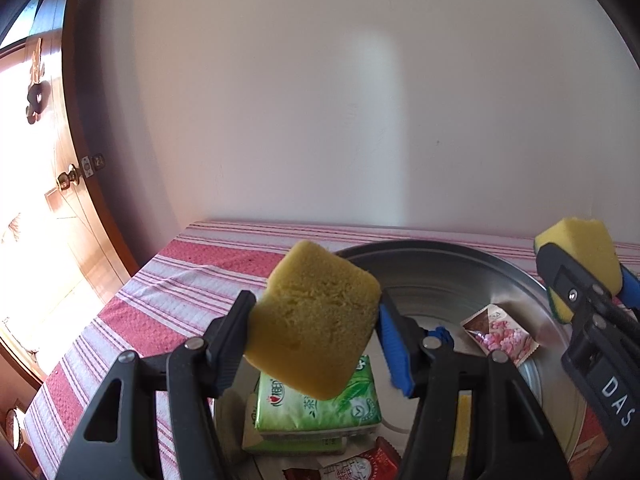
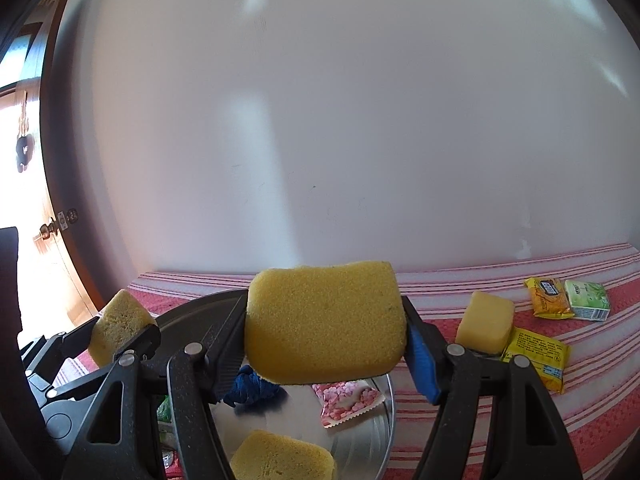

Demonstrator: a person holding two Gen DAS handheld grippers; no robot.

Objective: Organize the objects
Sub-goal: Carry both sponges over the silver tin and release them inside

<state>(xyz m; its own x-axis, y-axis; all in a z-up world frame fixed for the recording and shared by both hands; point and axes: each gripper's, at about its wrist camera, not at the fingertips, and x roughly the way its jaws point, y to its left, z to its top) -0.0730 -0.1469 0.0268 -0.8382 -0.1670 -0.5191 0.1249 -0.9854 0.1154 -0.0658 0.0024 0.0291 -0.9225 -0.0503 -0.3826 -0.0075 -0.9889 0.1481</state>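
Observation:
My left gripper [image 1: 316, 320] is shut on a yellow sponge [image 1: 316, 324] and holds it above the round metal tray [image 1: 440, 280]. My right gripper [image 2: 326, 336] is shut on a second yellow sponge [image 2: 324, 320], also above the tray [image 2: 380, 432]. Each gripper shows in the other's view: the right one at the right edge [image 1: 580, 276], the left one at the left [image 2: 120, 328]. In the tray lie a green tissue pack [image 1: 320, 404], a pink snack packet [image 1: 504, 336] [image 2: 346, 400], a red packet [image 1: 360, 464] and another yellow sponge [image 2: 282, 458].
On the red-and-white striped cloth [image 2: 520, 420] right of the tray lie a yellow sponge [image 2: 486, 322], two yellow packets [image 2: 548, 296] [image 2: 538, 356] and a green tissue pack [image 2: 588, 300]. A white wall stands behind the table. A wooden door [image 1: 60, 184] is at the left.

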